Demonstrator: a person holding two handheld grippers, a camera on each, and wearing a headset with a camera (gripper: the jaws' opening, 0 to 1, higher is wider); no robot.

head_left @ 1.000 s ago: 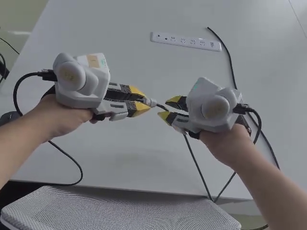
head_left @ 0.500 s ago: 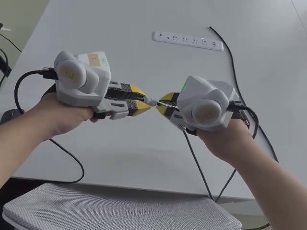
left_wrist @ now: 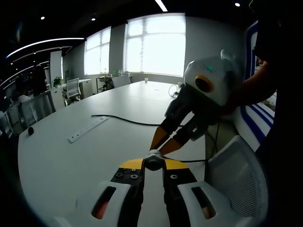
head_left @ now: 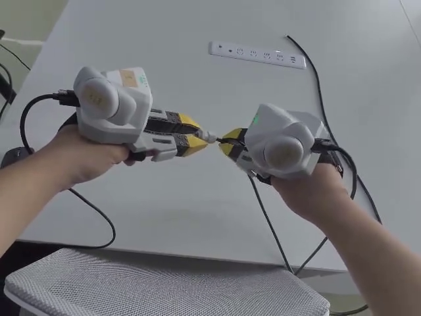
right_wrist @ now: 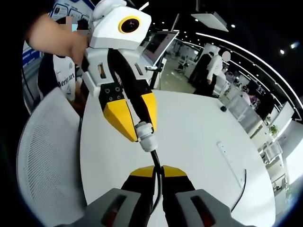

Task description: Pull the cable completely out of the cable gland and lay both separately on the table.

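Observation:
Both grippers are held above the white table (head_left: 197, 72), tips facing each other. My left gripper (head_left: 197, 139) is shut on a small grey-white cable gland (head_left: 208, 138), seen between its yellow tips (left_wrist: 154, 161) and from the other side (right_wrist: 146, 134). A thin black cable (head_left: 263, 210) leaves the gland and runs into my right gripper (head_left: 228, 141), which is shut on it close to the gland (right_wrist: 156, 166). Behind the right gripper the cable hangs down over the table's near edge.
A white power strip (head_left: 258, 56) lies at the far side of the table, with a black cord (head_left: 316, 79) running past it on the right. A grey mesh chair (head_left: 164, 286) stands below the near edge. Black gripper leads (head_left: 39, 112) loop at the left.
My right gripper has moved left toward the gland and closed on the cable, where a second ago its jaws stood apart. The left gripper has held still with the gland.

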